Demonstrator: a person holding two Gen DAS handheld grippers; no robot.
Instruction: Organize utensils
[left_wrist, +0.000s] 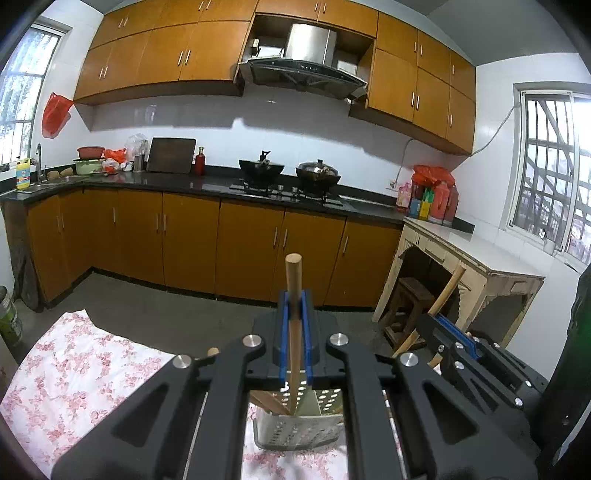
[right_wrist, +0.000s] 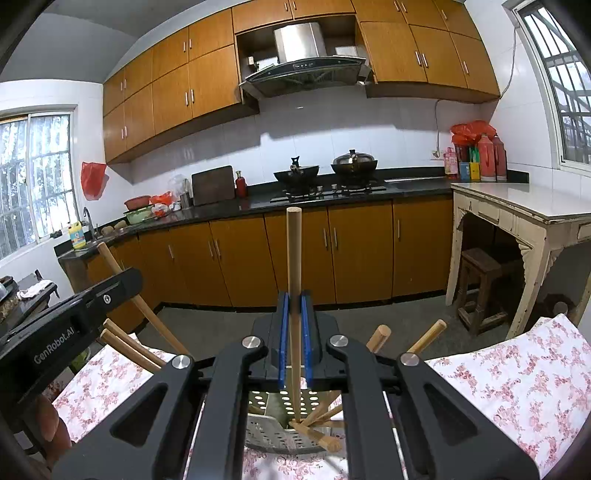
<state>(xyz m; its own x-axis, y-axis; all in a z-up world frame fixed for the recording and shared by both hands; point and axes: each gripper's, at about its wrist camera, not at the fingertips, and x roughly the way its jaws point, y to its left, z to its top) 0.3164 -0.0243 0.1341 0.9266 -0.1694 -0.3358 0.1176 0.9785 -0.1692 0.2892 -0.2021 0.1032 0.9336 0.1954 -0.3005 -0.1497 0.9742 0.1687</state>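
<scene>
The left gripper (left_wrist: 294, 302) has its fingers clamped on a wooden handle (left_wrist: 293, 275). The right gripper (right_wrist: 294, 304) pinches another wooden handle (right_wrist: 294, 251). Both stand in the perforated utensil holder (right_wrist: 273, 435).

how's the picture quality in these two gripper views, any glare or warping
Left wrist view: strong fisheye bend in the cabinets, window blown out, left gripper and handle sharp. Right wrist view: same warping, dark corners, glare on the white table.

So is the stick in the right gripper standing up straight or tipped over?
Upright. The wooden stick rises straight between the right gripper's blue pads, its lower end down in the perforated holder.
</scene>
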